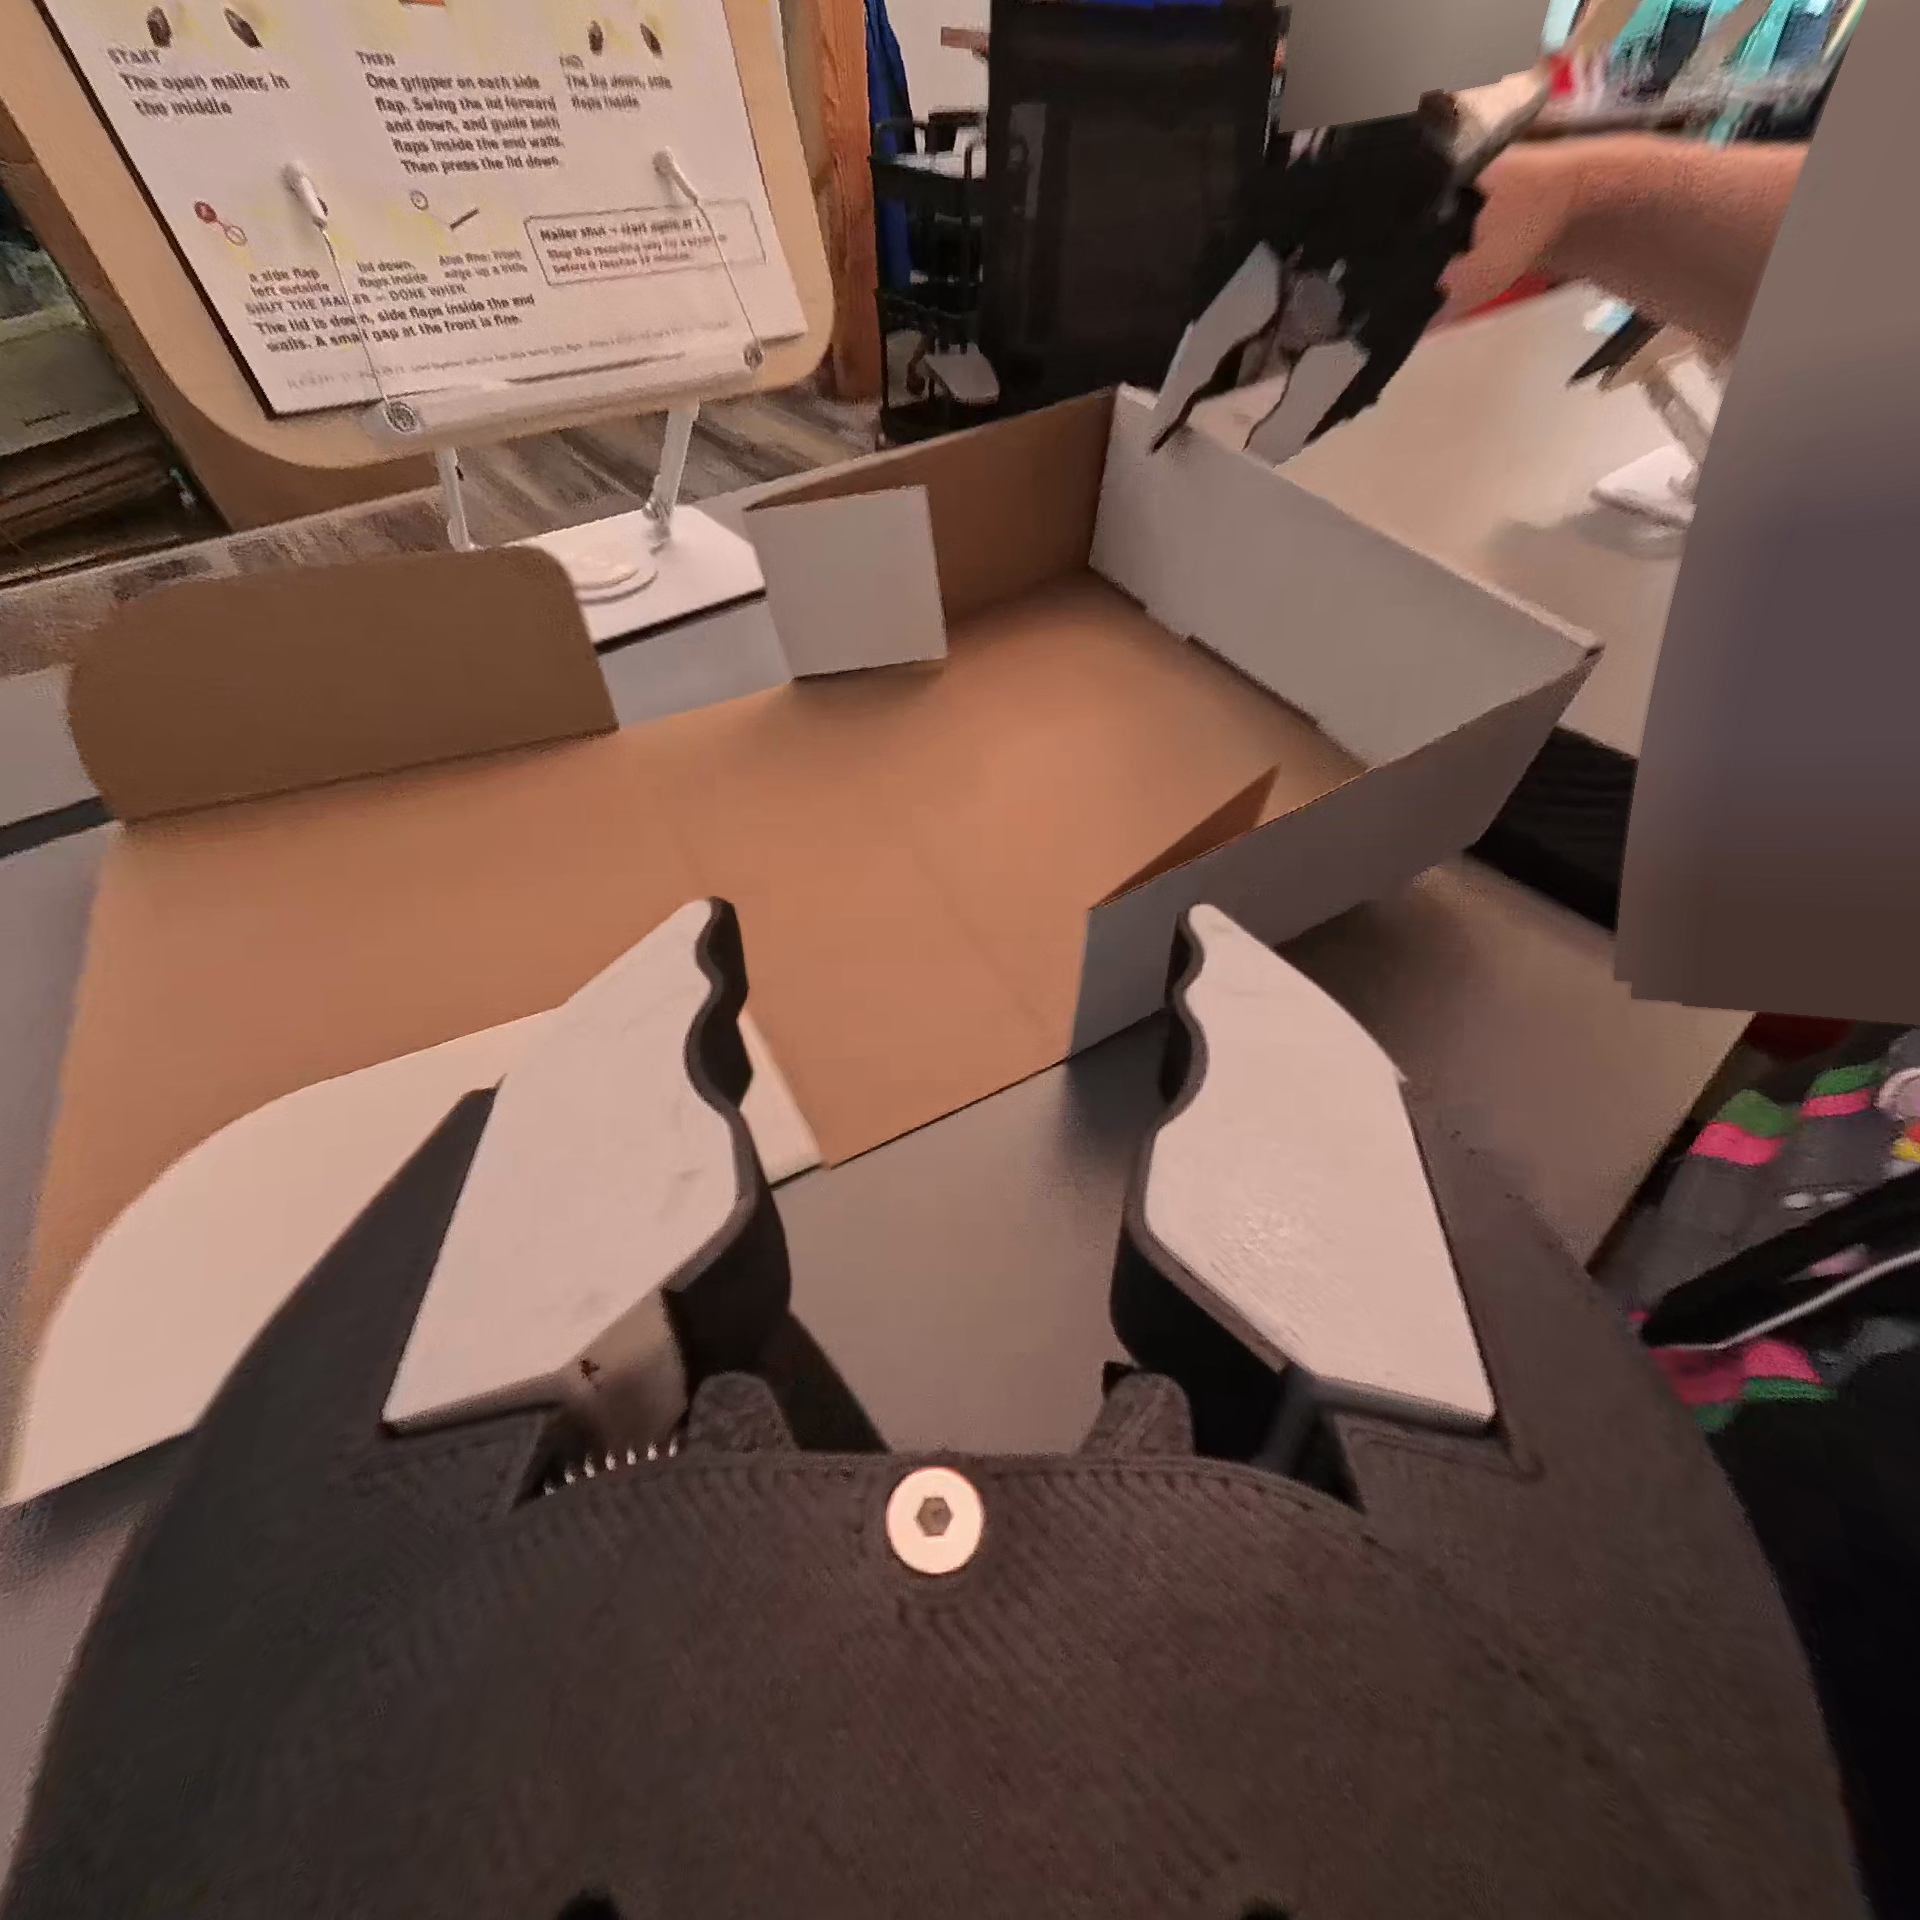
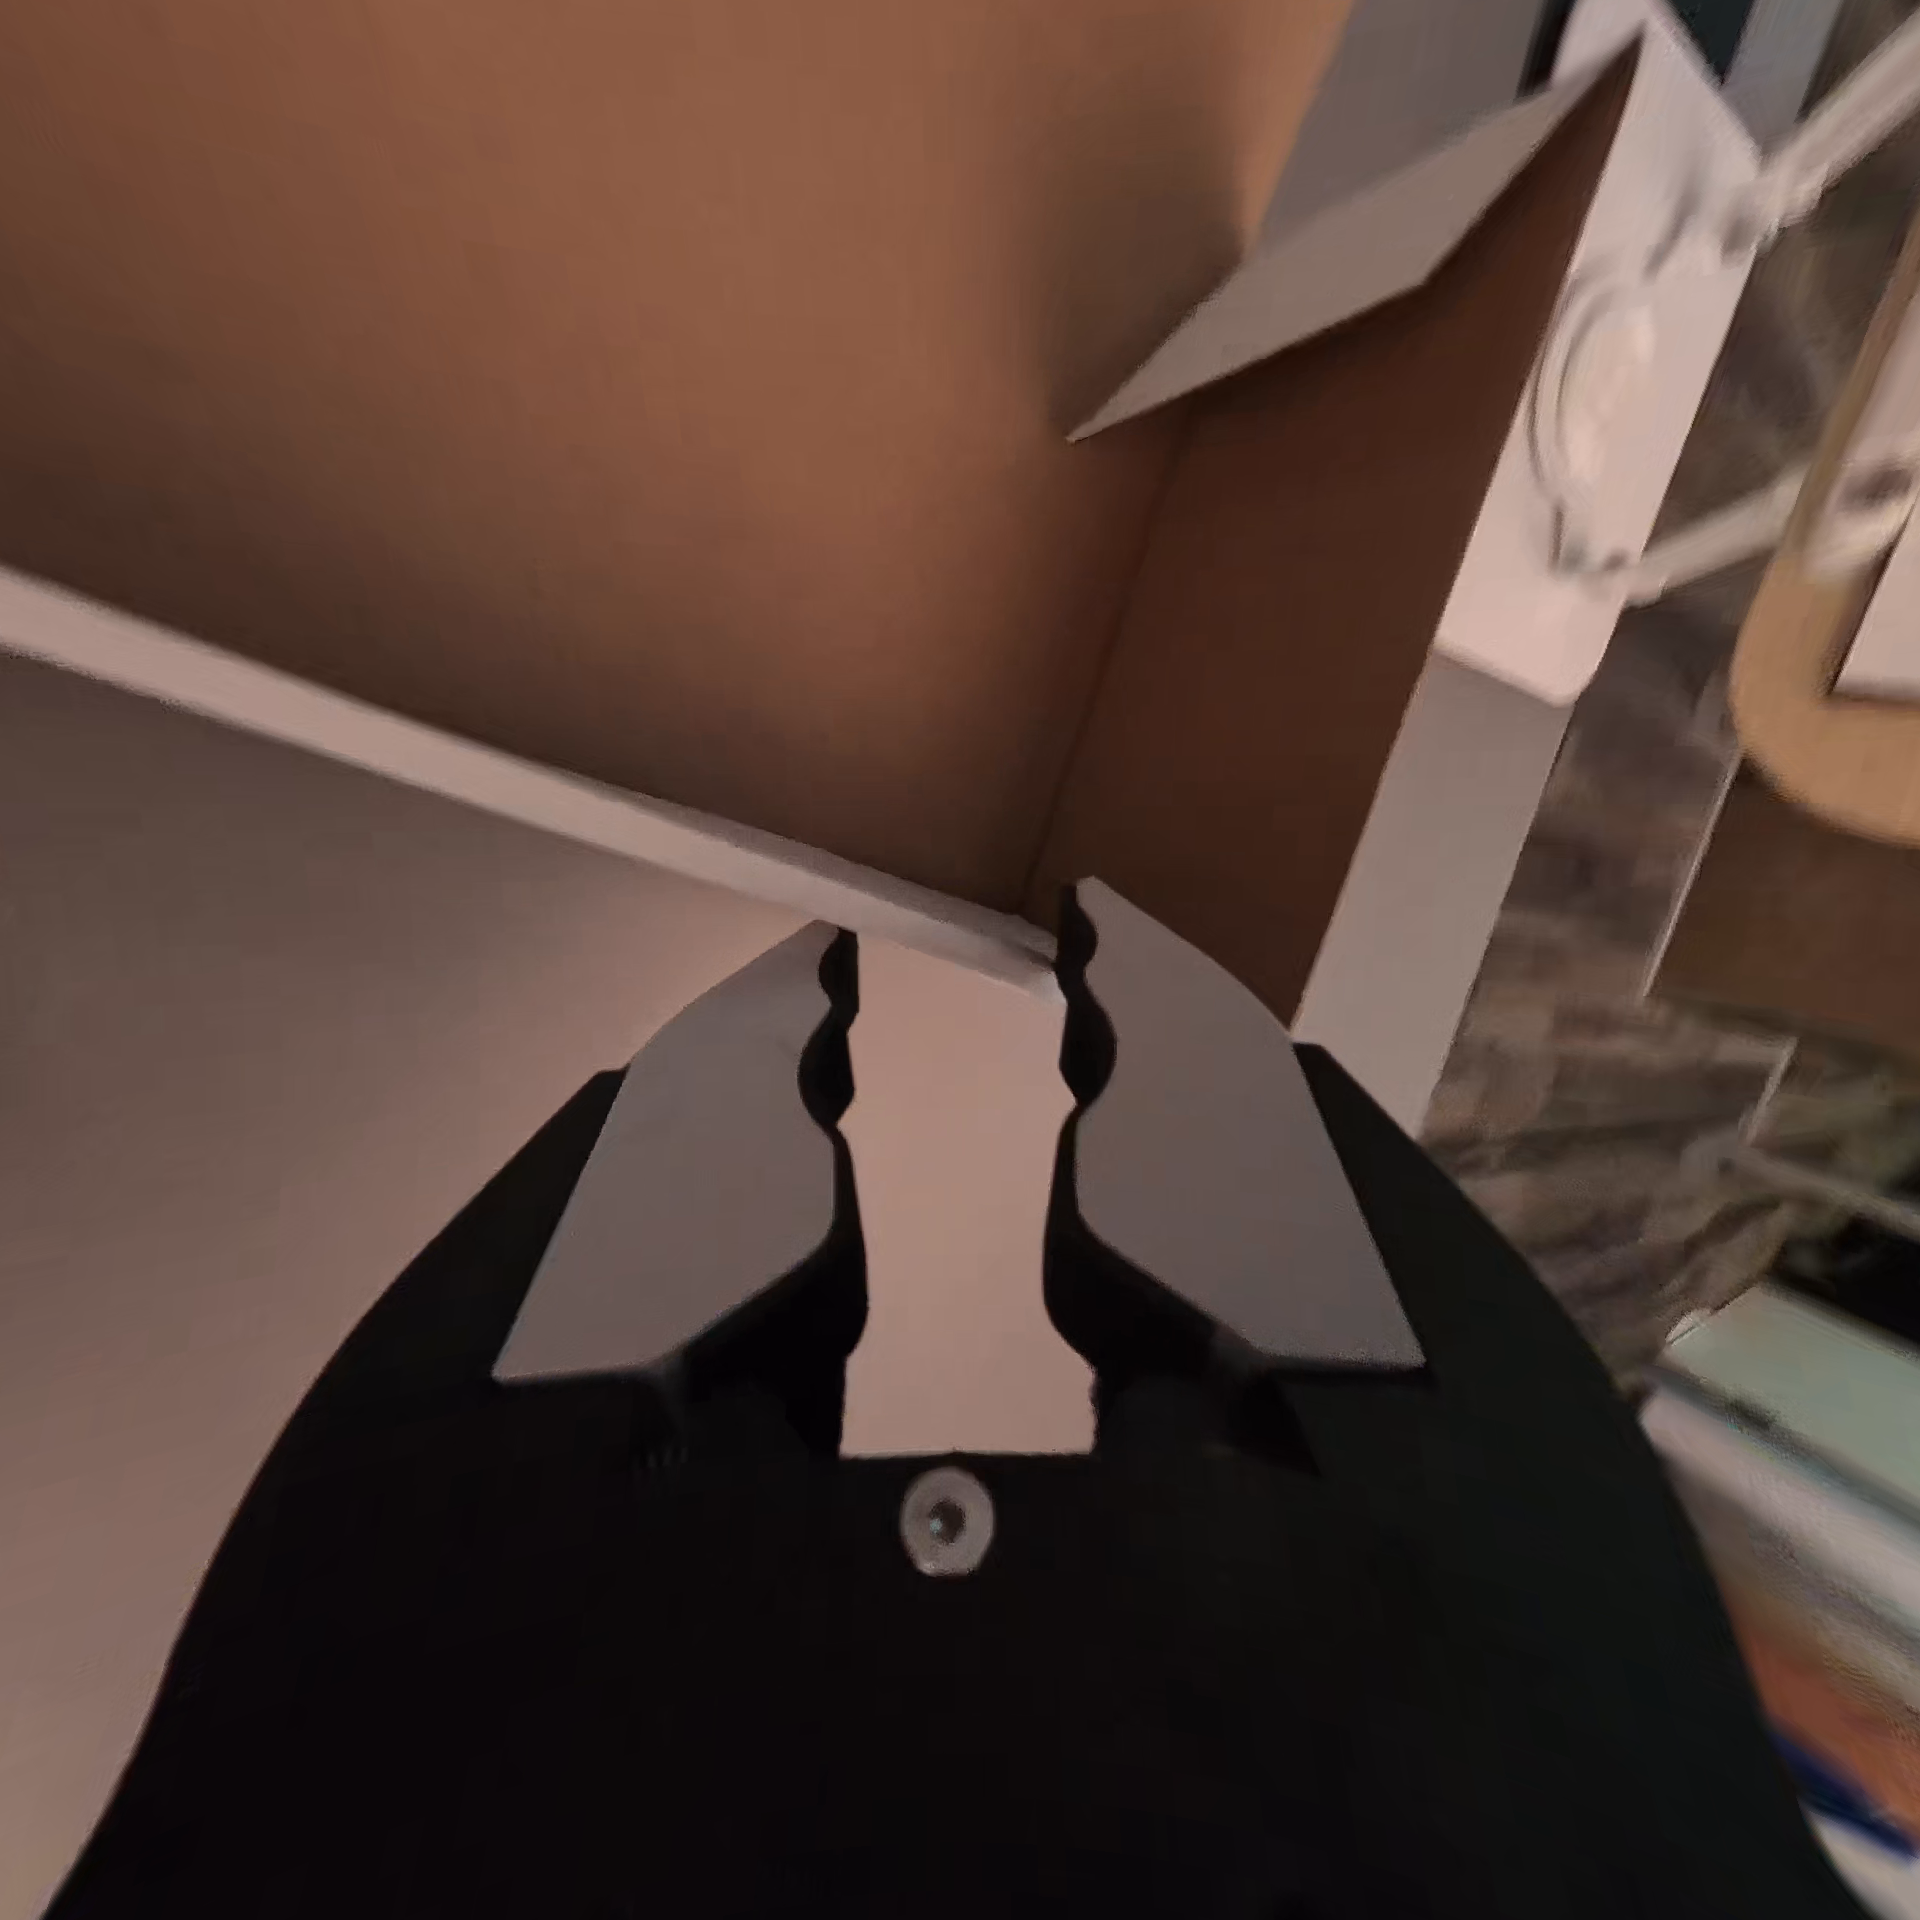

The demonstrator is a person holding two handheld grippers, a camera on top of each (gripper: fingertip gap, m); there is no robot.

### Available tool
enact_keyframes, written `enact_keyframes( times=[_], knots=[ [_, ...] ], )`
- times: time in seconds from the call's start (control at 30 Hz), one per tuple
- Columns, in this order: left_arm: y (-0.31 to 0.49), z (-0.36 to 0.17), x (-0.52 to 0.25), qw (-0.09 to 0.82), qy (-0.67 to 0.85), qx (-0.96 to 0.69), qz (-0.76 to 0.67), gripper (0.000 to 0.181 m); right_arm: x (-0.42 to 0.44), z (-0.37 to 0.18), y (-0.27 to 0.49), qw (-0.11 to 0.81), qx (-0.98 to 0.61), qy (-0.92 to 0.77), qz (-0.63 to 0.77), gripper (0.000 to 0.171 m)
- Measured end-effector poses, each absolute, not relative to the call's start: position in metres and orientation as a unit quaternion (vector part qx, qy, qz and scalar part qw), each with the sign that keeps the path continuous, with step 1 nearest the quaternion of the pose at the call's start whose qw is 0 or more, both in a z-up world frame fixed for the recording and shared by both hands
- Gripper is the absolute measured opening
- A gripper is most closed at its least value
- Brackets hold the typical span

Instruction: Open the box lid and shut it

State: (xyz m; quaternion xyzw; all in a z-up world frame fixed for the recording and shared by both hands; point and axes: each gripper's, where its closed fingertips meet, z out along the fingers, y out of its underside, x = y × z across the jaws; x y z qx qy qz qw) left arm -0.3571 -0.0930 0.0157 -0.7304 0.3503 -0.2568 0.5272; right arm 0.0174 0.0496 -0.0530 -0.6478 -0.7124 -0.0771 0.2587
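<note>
The mailer box [image 1: 935,790] lies open on the table, brown inside and white outside. Its lid [image 1: 416,935] lies flat to the left, with one side flap [image 1: 332,665] standing up at the far side and a white side flap [image 1: 187,1278] at the near side. My left gripper [image 1: 961,935] is open and empty, just in front of the box's near edge, its left finger over the near flap. My right gripper [image 2: 956,925] is open at the far corner of the box wall [image 2: 468,717]; it also shows in the left wrist view [image 1: 1247,405]. The wall's top edge runs across its fingertips.
An instruction sheet [image 1: 436,208] on a white stand [image 1: 623,561] stands behind the box. A person's arm [image 1: 1621,229] reaches in from the right. A small inner flap [image 1: 852,582] stands up inside the tray. Dark table surface [image 1: 987,1299] lies under my left gripper. Colourful items [image 1: 1787,1143] lie at the right.
</note>
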Motion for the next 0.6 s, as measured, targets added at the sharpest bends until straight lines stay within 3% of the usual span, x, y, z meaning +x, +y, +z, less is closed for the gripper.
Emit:
enact_keyframes(
  times=[0.1,0.33,0.43,0.53,0.6],
  knots=[
    [-0.060,0.005,-0.364,0.498,0.383,-0.748,-0.214,0.078,0.023,-0.060,0.031,0.244,-0.673,-0.696,-0.055,0.039],
    [0.050,-0.058,-0.420,0.419,0.343,-0.815,-0.207,0.077,0.078,-0.023,0.045,0.280,-0.687,-0.644,-0.186,0.045],
    [0.084,-0.070,-0.429,0.425,0.327,-0.813,-0.225,0.073,0.060,0.007,0.037,0.372,-0.830,-0.415,-0.025,0.051],
    [0.097,-0.077,-0.421,0.416,0.334,-0.809,-0.246,0.073,0.023,-0.008,0.004,0.287,-0.918,-0.156,0.226,0.069],
    [0.101,-0.076,-0.413,0.418,0.348,-0.804,-0.241,0.075,0.018,-0.036,-0.009,0.226,-0.939,-0.107,0.236,0.079]
  ],
)
